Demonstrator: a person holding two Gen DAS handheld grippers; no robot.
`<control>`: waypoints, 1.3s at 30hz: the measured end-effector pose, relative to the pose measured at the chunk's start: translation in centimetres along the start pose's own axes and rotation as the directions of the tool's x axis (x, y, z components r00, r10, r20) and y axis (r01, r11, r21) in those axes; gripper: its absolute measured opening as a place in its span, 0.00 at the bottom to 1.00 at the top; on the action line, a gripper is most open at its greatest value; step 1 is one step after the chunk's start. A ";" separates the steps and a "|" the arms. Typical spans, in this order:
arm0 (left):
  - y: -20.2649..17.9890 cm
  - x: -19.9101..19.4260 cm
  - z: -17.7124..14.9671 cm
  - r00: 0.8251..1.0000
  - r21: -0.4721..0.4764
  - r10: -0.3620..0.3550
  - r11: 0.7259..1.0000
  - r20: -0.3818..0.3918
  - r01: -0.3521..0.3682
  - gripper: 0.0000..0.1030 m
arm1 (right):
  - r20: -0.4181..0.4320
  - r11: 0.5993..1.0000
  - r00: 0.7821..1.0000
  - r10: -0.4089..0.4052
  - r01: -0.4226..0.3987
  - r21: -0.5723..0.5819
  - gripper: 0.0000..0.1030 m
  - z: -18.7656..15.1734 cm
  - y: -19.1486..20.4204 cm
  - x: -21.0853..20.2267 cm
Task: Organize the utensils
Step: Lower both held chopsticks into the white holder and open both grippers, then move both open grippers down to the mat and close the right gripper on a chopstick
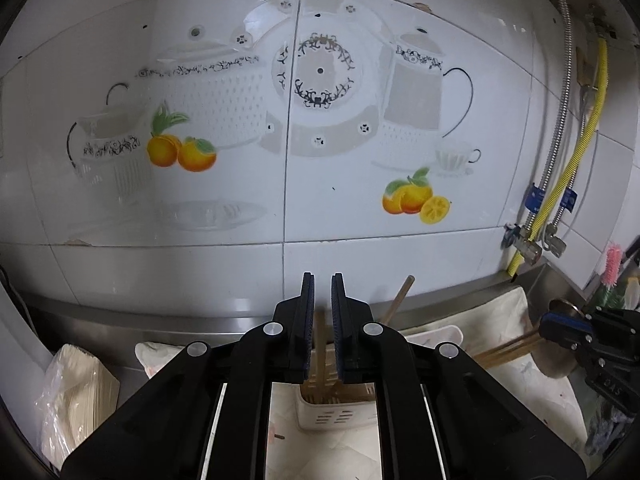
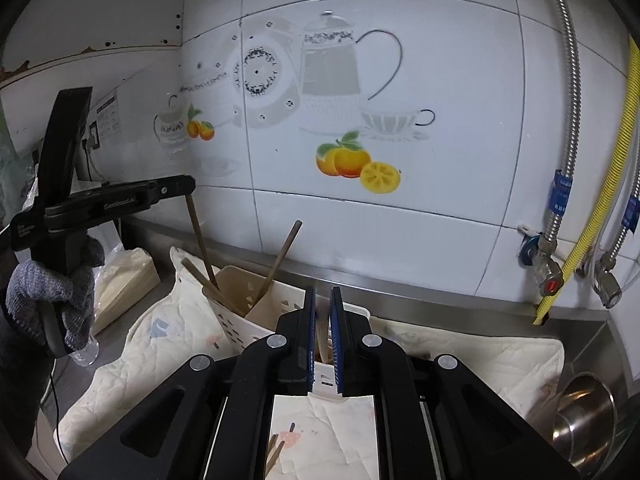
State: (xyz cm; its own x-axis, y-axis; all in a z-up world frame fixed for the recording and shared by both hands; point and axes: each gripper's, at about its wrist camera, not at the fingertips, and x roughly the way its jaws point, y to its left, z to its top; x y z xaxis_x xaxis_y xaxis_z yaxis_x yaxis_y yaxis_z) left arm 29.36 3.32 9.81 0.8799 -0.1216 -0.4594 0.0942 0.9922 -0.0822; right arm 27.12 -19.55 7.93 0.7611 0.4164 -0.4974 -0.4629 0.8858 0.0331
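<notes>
Chopsticks [image 2: 280, 258] are standing tilted in the white slotted holder [image 2: 236, 320], which is sitting on a quilted cloth [image 2: 160, 344] below the tiled wall [image 2: 440, 160]. At twelve o'clock, the right gripper [image 2: 323, 334] is clamping a brown stick bundle, while the left gripper [image 1: 322, 320] is pinching one upright stick above the holder. At five o'clock, a steel bowl [image 2: 584, 412] is resting.
</notes>
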 end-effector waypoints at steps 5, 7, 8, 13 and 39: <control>-0.1 -1.7 -0.3 1.000 0.003 0.015 1.000 0.021 -0.015 0.38 | 0.033 1.000 0.999 -0.016 0.016 0.018 0.09 0.0 -0.4 -1.3; -0.2 -2.7 -0.7 1.000 0.003 0.010 1.000 0.027 -0.010 0.38 | 0.054 1.000 0.998 -0.023 0.021 0.023 0.12 -0.1 -0.4 -2.5; -0.3 -3.4 -1.1 1.000 0.001 0.008 1.000 0.029 -0.008 0.41 | 0.063 1.000 0.998 -0.024 0.022 0.021 0.12 -0.3 -0.3 -3.1; -0.5 -6.0 -3.2 0.999 -0.005 0.014 1.000 0.030 -0.014 0.48 | 0.073 1.000 0.997 -0.003 0.002 0.013 0.13 -2.3 0.9 -5.5; -0.5 -10.9 -20.7 0.988 -0.115 0.021 0.993 -0.153 -0.039 0.71 | -0.226 0.993 0.971 0.081 -0.059 0.106 0.13 -22.6 8.7 -5.4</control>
State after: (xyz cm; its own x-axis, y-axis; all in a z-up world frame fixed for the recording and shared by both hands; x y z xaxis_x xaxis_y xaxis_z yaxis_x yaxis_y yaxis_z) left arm 10.02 3.50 -3.47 0.7998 -0.1034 -0.5912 0.0055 0.9863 -0.1650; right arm 8.75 -18.76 -8.72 0.5986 0.4300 -0.6759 -0.4562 0.8765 0.1536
